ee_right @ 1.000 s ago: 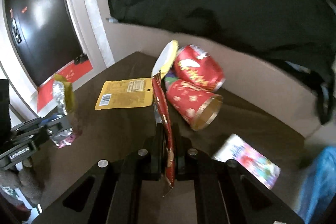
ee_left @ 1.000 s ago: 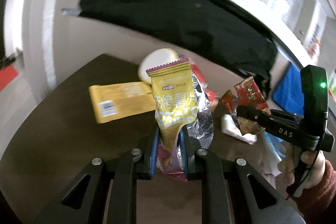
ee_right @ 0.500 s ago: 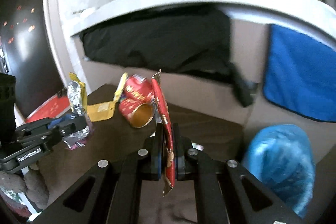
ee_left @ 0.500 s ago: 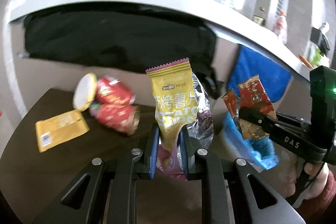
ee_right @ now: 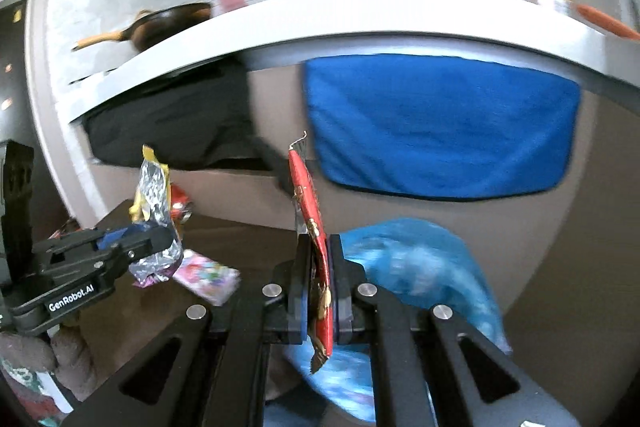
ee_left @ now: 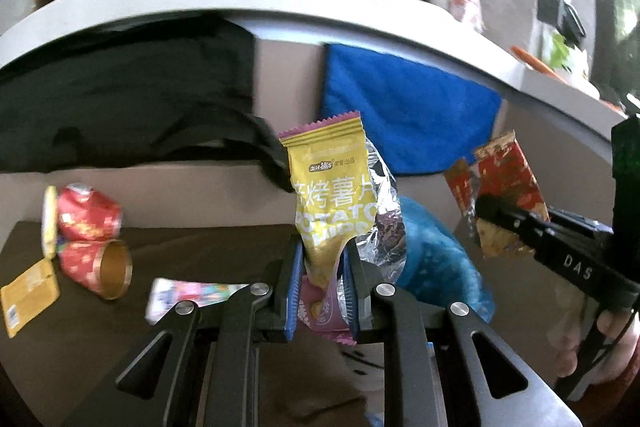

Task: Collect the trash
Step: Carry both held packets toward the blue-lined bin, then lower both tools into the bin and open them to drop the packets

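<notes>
My left gripper [ee_left: 320, 259] is shut on a yellow potato chips bag [ee_left: 330, 195] bunched with a silver foil and pink wrapper; it also shows in the right wrist view [ee_right: 154, 203]. My right gripper [ee_right: 319, 259] is shut on a red snack wrapper [ee_right: 310, 211], seen edge-on; in the left wrist view [ee_left: 506, 187] it is at the right. A blue trash bag [ee_left: 440, 259] sits on the floor just beyond both grippers [ee_right: 420, 263].
On the dark table [ee_left: 200, 239] lie two red paper cups [ee_left: 90, 239], a yellow packet [ee_left: 28, 293] and a colourful flat wrapper [ee_left: 188, 297]. A blue cloth [ee_right: 440, 123] and a black cloth [ee_left: 120, 99] hang from the white counter behind.
Both grippers have swung right with their wrappers held. The cups and yellow packet slid to the left of view, and the blue bag now lies right ahead and closer.
</notes>
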Demonstrator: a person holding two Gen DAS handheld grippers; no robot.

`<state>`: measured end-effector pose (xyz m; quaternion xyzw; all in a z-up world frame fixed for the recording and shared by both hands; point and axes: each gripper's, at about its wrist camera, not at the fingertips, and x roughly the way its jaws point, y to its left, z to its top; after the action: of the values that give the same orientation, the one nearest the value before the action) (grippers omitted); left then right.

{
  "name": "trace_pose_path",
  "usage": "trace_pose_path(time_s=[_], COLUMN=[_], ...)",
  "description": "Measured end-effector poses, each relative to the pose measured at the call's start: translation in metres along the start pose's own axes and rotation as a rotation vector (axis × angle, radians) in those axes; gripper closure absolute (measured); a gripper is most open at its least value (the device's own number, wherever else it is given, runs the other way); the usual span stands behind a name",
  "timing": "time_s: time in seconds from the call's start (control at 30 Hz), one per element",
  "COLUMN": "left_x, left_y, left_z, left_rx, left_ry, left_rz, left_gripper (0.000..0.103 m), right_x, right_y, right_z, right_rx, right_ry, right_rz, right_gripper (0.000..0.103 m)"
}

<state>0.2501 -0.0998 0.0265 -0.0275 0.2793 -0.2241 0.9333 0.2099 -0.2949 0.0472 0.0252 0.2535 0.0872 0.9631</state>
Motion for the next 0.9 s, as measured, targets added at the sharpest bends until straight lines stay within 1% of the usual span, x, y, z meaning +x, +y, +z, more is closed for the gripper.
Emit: trace_pose_path(time_s=[0.17, 0.3, 0.63, 0.9], left_x=[0.024, 0.037, 0.071, 0.099], left_y=[-0.026, -0.037, -0.052, -0.062], left_z=[0.000, -0.003, -0.010, -0.015], left_rx=[0.013, -0.007, -0.001, -0.001], left_ry=[0.023, 0.026, 0.079, 0.124], left_rz=[-0.037, -0.060, -0.063, -0.071], left_gripper=[0.084, 0.084, 0.084, 0.084], right_x=[-0.007, -0.007, 0.009, 0.030], right_y=[-0.038, -0.055, -0.074, -0.089], right_z=[-0.006, -0.014, -0.028, -0.038], right_rx=[0.051, 0.079, 0.109, 0.146], right_ry=[-0.013, -0.009, 0.015, 0.047], right_rz=[-0.051, -0.067, -0.083, -0.065], right_gripper=[0.096, 0.096, 0.096, 0.096])
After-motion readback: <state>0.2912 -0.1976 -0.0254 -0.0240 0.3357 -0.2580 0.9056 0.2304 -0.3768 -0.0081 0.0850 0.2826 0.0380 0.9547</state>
